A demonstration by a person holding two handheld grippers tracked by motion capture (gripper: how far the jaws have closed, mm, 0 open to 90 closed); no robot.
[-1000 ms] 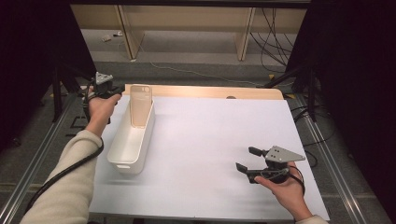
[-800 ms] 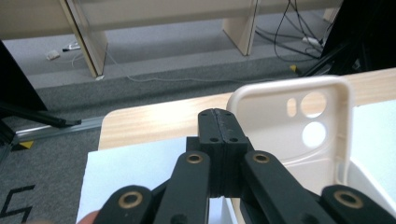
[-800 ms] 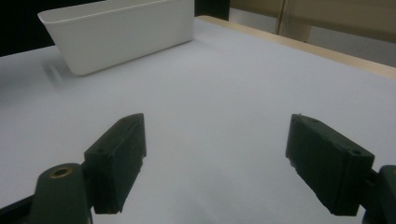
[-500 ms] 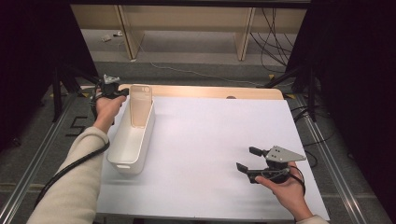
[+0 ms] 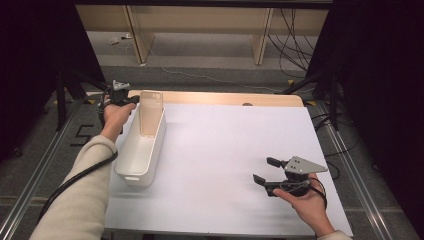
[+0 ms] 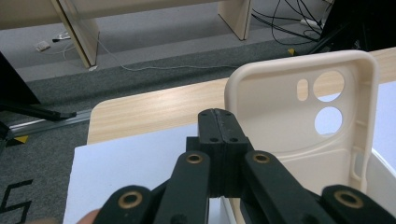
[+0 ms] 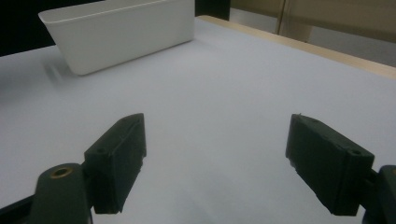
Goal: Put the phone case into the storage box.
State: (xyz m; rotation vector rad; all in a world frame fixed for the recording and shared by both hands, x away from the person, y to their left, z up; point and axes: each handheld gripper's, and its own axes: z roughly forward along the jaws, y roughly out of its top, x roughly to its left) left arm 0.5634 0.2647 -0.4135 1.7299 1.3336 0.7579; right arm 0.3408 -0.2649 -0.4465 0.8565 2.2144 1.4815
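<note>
While the left gripper (image 6: 218,122) has its jaws pressed together on nothing, the cream phone case (image 6: 303,121) stands upright just right of it in the white bin (image 5: 142,150); right gripper (image 5: 264,170), wide open, well apart.

We see the bin (image 5: 142,150) lying lengthwise on the left part of the worktop (image 5: 220,150). The phone case (image 5: 150,113) stands upright in the bin's far end. The left claw (image 5: 131,100) sits just left of the case; the right claw (image 5: 266,171) is well apart, over the near right.
</note>
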